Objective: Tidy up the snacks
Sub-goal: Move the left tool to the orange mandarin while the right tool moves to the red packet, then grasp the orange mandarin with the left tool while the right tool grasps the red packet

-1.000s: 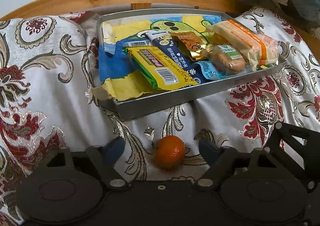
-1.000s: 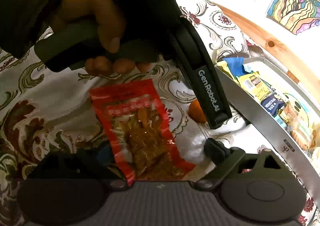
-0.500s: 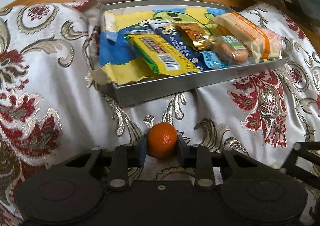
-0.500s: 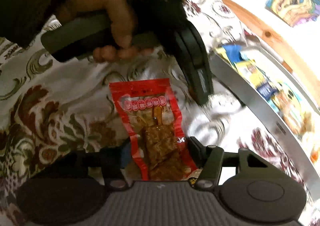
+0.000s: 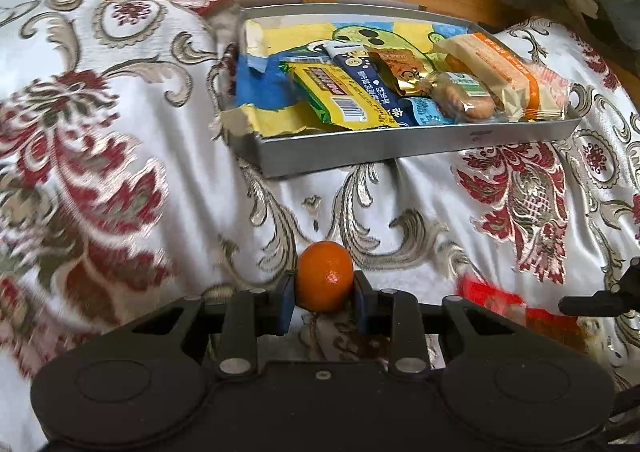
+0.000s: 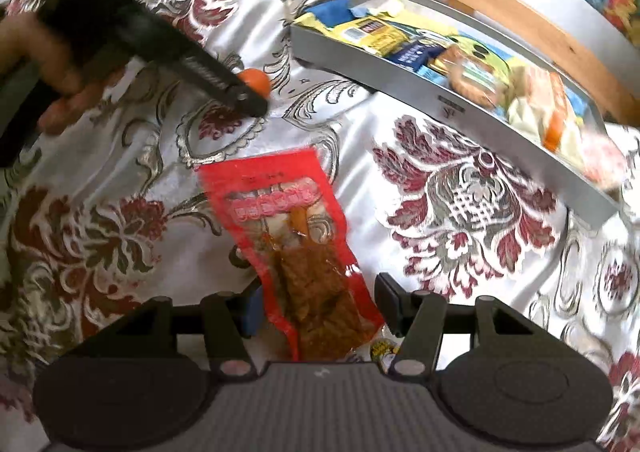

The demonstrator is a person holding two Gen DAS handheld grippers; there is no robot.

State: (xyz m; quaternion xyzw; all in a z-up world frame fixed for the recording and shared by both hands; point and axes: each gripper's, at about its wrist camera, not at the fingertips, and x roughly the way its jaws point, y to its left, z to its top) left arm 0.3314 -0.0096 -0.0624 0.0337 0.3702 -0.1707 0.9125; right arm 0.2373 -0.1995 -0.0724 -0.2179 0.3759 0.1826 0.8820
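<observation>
My left gripper (image 5: pixel 324 294) clamps the orange (image 5: pixel 325 276) above the cloth (image 5: pixel 120 132); my right gripper (image 6: pixel 316 312) grips the red pack (image 6: pixel 296 252), both near the tray (image 5: pixel 400 148) w/ snacks.

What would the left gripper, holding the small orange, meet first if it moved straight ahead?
Probably the near wall of the grey snack tray. The left gripper, shut on the small orange, faces it across bare patterned bedspread; height is unclear.

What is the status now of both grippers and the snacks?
Left gripper shut on mandarin. Right gripper shut on red snack pouch. Tray ahead, path clear.
</observation>
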